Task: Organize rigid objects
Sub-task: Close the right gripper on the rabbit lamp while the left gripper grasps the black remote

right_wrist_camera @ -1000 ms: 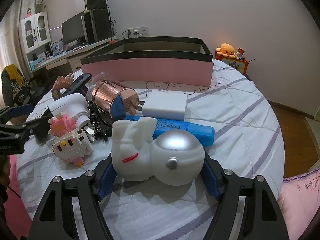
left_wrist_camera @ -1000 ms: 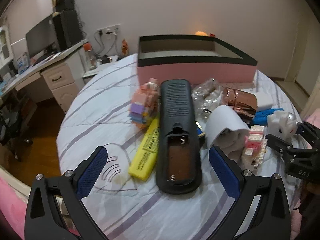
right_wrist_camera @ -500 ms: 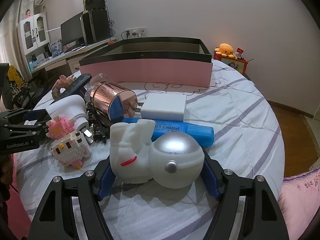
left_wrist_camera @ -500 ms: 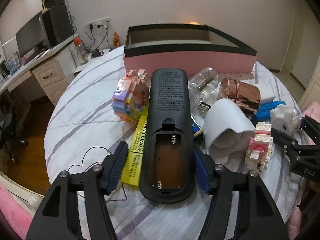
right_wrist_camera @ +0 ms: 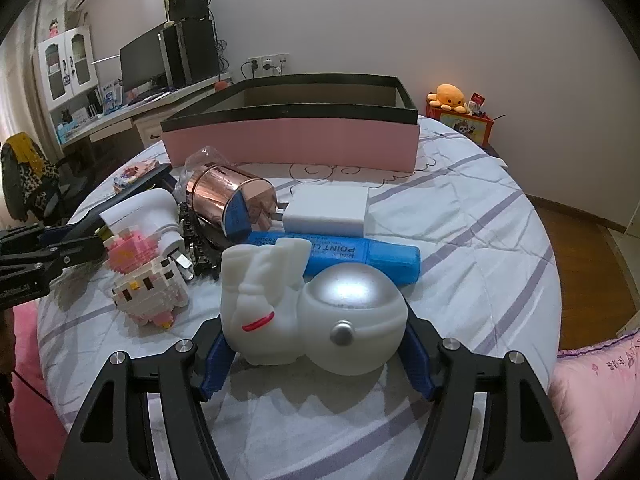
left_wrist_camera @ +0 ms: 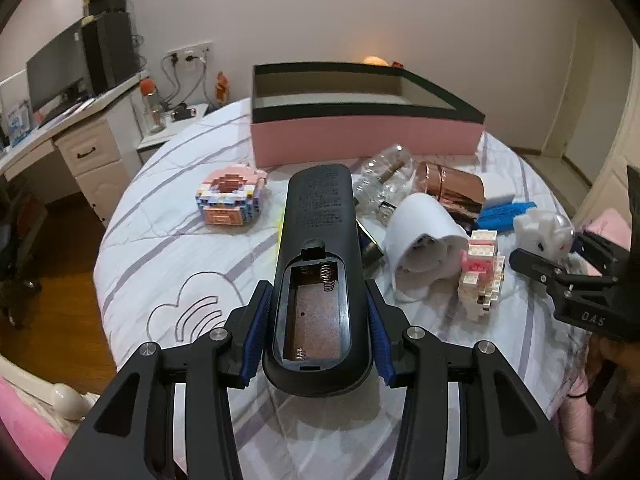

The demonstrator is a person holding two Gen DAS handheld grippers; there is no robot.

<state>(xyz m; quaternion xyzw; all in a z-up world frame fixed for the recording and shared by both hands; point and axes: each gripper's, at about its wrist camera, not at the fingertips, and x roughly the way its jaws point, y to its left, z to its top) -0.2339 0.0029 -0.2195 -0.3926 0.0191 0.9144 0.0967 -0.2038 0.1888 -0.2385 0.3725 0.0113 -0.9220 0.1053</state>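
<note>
**Both my grippers clamped on a load**

The bed (left_wrist_camera: 168,248) carries everything, under a white quilt with purple stripes. At its far side sits the pink box (left_wrist_camera: 360,140), black-rimmed and open on top.

My left gripper (left_wrist_camera: 318,332) pinches the remote (left_wrist_camera: 320,240) by its near end, blue pads on both sides. The remote lies face down, battery bay uncovered, pointing far toward the box.

My right gripper (right_wrist_camera: 314,354) squeezes the white toy (right_wrist_camera: 312,304), a figure joined to a silver ball, resting on the quilt at the near right of the clutter.

Between them lie a white cup (left_wrist_camera: 420,232) on its side, a copper tin (right_wrist_camera: 228,196), a white charger (right_wrist_camera: 328,210), a blue marker (right_wrist_camera: 360,256) just behind the toy, and a pink-and-white brick cat (right_wrist_camera: 148,280). A brick donut (left_wrist_camera: 230,200) sits left of the remote.
</note>
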